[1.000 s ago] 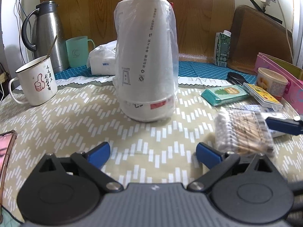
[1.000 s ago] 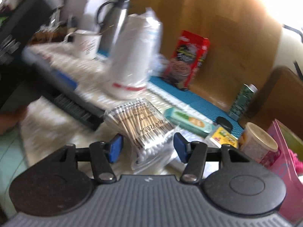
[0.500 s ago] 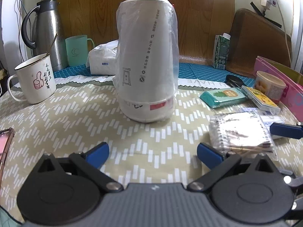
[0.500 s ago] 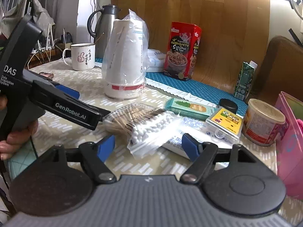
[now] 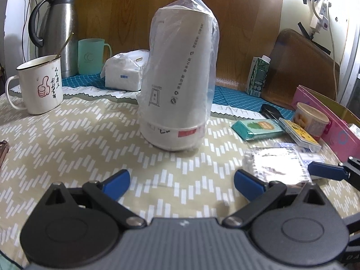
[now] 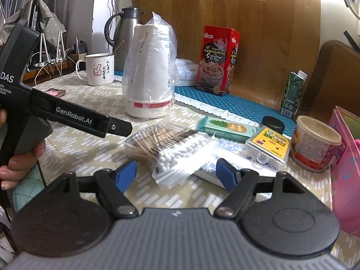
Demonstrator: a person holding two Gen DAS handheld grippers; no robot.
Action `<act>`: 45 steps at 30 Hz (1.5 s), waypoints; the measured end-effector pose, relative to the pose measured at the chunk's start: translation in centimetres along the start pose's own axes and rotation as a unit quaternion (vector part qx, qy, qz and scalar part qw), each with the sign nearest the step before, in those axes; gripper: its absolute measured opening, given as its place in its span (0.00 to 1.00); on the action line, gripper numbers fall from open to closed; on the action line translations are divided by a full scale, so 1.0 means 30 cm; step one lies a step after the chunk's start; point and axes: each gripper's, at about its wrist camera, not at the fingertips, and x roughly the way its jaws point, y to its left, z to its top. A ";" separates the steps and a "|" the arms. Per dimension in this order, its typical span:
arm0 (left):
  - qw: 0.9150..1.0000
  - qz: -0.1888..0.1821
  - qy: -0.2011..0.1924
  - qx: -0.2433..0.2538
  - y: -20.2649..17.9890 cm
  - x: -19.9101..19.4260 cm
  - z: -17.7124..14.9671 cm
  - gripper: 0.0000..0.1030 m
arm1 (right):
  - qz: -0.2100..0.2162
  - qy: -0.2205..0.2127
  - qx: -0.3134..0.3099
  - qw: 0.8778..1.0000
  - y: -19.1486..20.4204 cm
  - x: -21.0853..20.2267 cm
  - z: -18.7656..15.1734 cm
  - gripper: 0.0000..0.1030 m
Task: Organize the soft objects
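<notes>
- Plastic is the thing to respect in this step, which I judge to be the pick-up of the cotton swab bag (image 6: pixel 171 150); the film is slick and the sticks inside shift, so the hold should land on the fat middle of the pack, not on its loose sealed edge.
- Left gripper (image 5: pixel 181 183): its blue fingers are spread wide and hold nothing; it hangs over the patterned tablecloth (image 5: pixel 78 139), facing the wrapped paper cup stack (image 5: pixel 180 78), with the enamel mug (image 5: pixel 39 84) well off to its left; best kept out of the way, since its body reaches close beside the bag in the right wrist view.
- Cotton swab bag: it lies flat on the cloth at the table's right side, in front of the green tissue pack (image 6: pixel 227 127) and partly over a flat white packet; in the right wrist view its near end lies between the two blue fingers.
- Right gripper (image 6: pixel 176 174): fingers released and wide apart, one on either side of the bag's near end; whether either pad touches the film I cannot tell; a low, level approach and a slow squeeze should keep the pack from squirting out sideways.
- Pink box (image 6: pixel 346 164): it stands at the far right, beside the round tub (image 6: pixel 315 144); a lift should stay clear of both.
</notes>
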 end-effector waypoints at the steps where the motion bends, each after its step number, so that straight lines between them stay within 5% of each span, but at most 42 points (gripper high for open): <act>1: 1.000 0.000 0.000 0.000 0.001 0.001 0.000 0.99 | 0.000 0.000 0.000 1.000 -0.001 0.001 0.000 0.77; 45: 1.000 -0.007 0.006 0.016 -0.005 0.009 -0.001 1.00 | 0.022 0.006 -0.019 1.000 -0.014 0.004 -0.004 0.77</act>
